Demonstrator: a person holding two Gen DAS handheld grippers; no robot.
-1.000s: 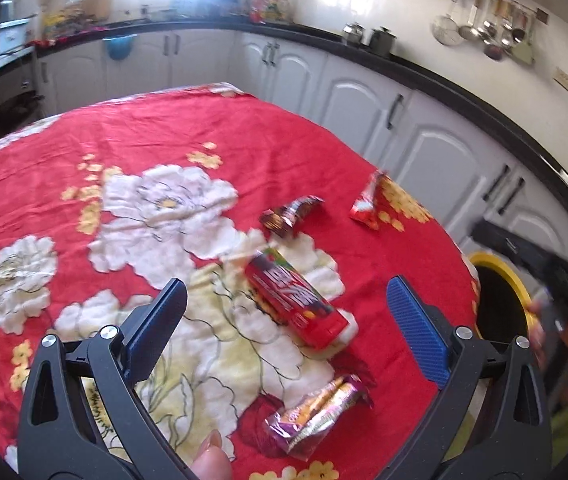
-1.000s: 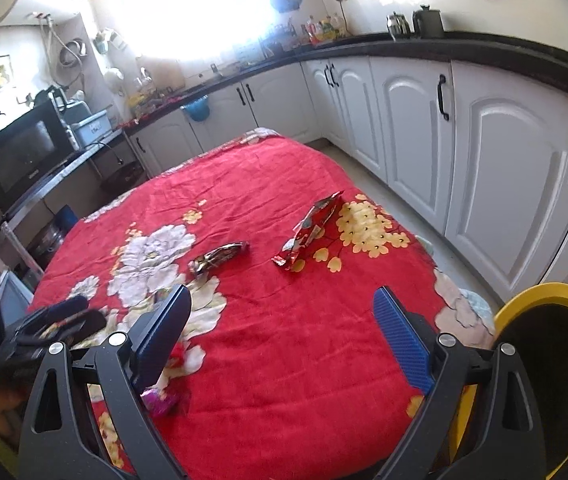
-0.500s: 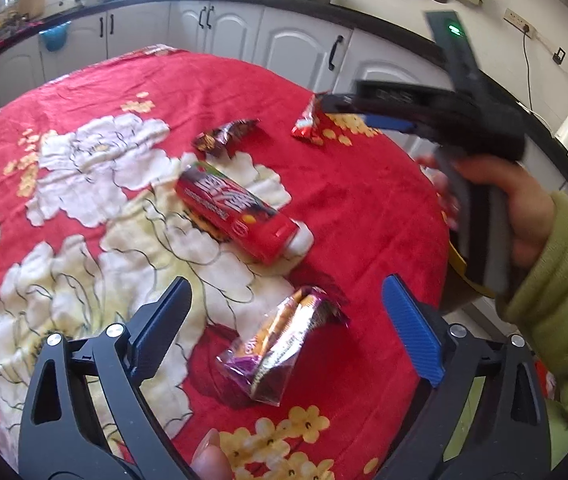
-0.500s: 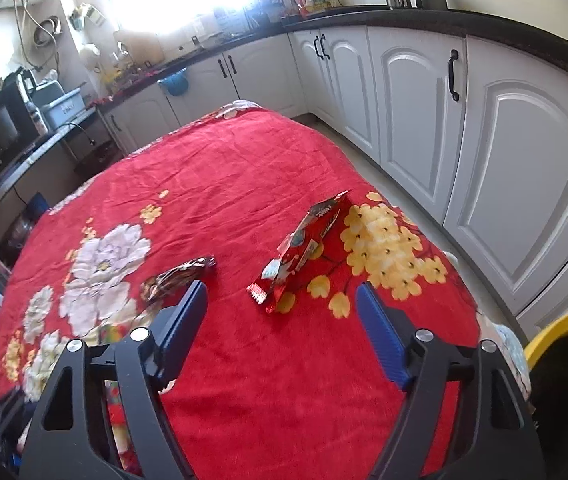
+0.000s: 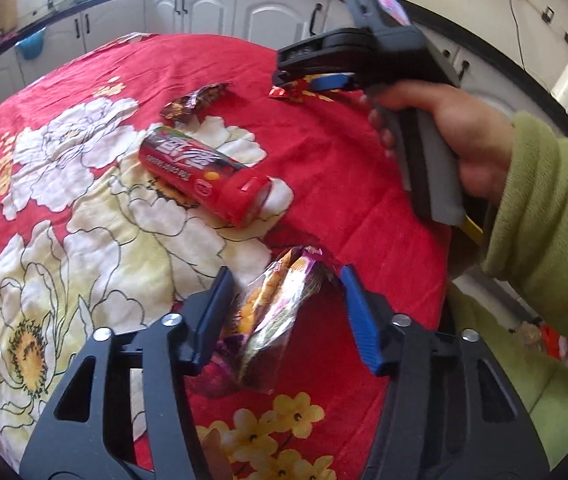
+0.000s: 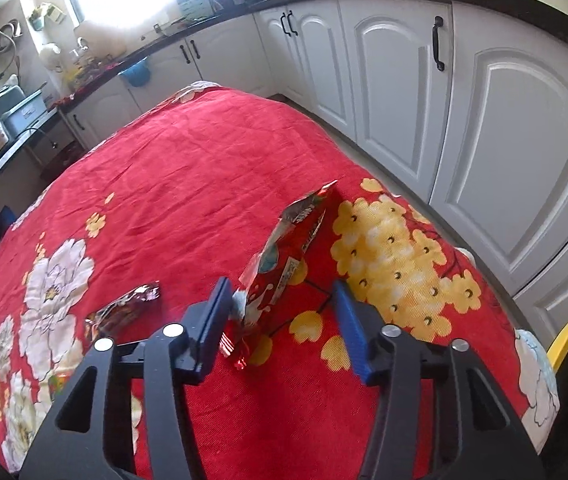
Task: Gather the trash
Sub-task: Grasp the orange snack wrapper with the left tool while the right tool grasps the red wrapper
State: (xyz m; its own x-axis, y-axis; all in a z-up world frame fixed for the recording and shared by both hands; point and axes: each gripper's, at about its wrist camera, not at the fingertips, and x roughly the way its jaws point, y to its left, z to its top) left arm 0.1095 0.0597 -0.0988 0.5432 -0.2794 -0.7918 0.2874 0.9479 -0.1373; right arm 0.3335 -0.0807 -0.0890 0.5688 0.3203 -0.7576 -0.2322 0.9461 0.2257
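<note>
Wrappers, two of them, sit one inside each of my grippers. On my left gripper the jaws have just been closing and now bracket the purple-and-orange wrapper. Its crinkled clear film lies just beside the left pad; a gap shows on the right side, so I read no squeeze yet. It lies on the red floral tablecloth near the table's close edge.

Beyond it lies a red tube-shaped pack, on its side across a white flower. Farther still is a dark brown wrapper, twisted and flat.

On my right gripper the jaws have likewise just been closing. The red snack packet has its near, torn end between the pads and its length running away from me. The left pad is just beside or touching the packet; I cannot tell which. The right pad stands apart from it. It is a crumpled, glossy red packet with white print, and it lies next to yellow blossoms on the cloth. In the left view a hand in a green sleeve holds that gripper over the table's far right side.

White cabinets run behind.
</note>
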